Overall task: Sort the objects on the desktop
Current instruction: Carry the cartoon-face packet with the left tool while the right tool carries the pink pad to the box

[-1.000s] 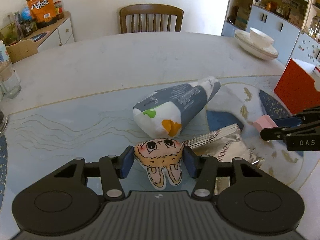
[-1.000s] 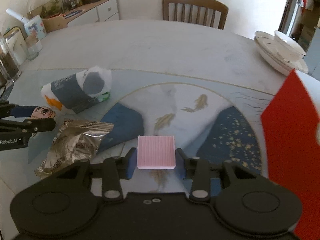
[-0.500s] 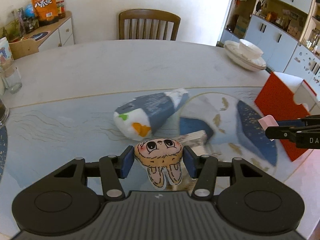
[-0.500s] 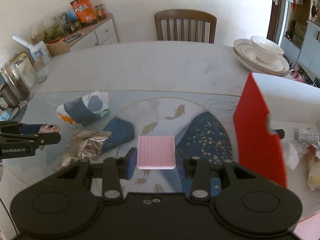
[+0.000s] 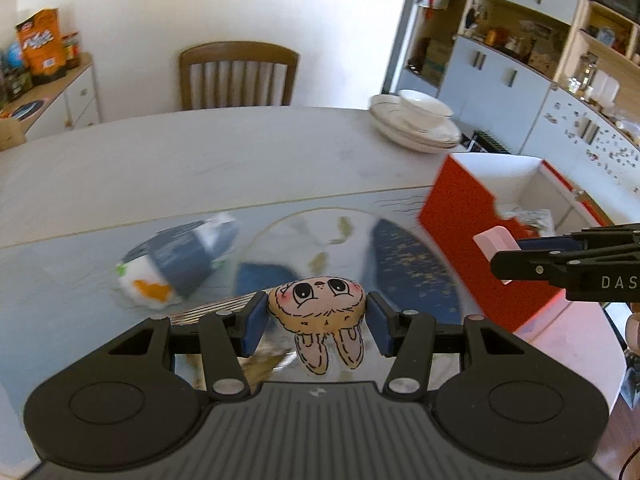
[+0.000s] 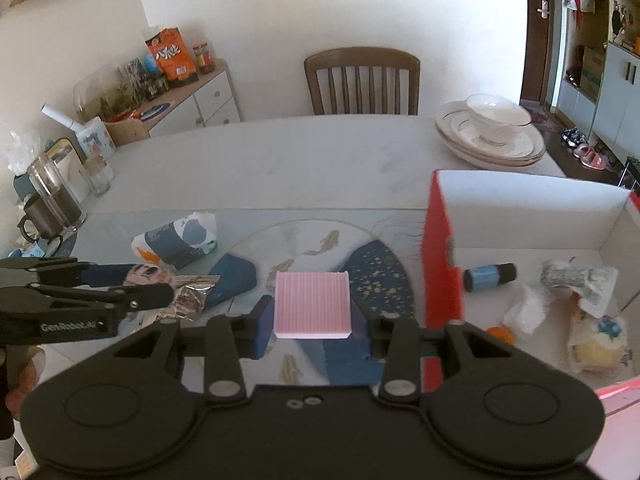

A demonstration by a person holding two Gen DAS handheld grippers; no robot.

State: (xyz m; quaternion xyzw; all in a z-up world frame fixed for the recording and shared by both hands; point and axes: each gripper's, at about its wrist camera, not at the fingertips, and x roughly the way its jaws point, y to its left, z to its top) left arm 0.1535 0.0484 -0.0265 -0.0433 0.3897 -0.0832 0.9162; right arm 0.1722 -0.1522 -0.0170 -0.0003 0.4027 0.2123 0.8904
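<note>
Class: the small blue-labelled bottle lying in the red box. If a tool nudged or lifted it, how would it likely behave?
The bottle lies on its side and looks cylindrical, so a nudge would probably roll it across the box floor. It looks rigid, so it should keep its shape under a pinch. Its smooth round body might slip unless gripped squarely.

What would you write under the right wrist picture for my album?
The right gripper holds a pink block beside the red box.
</note>
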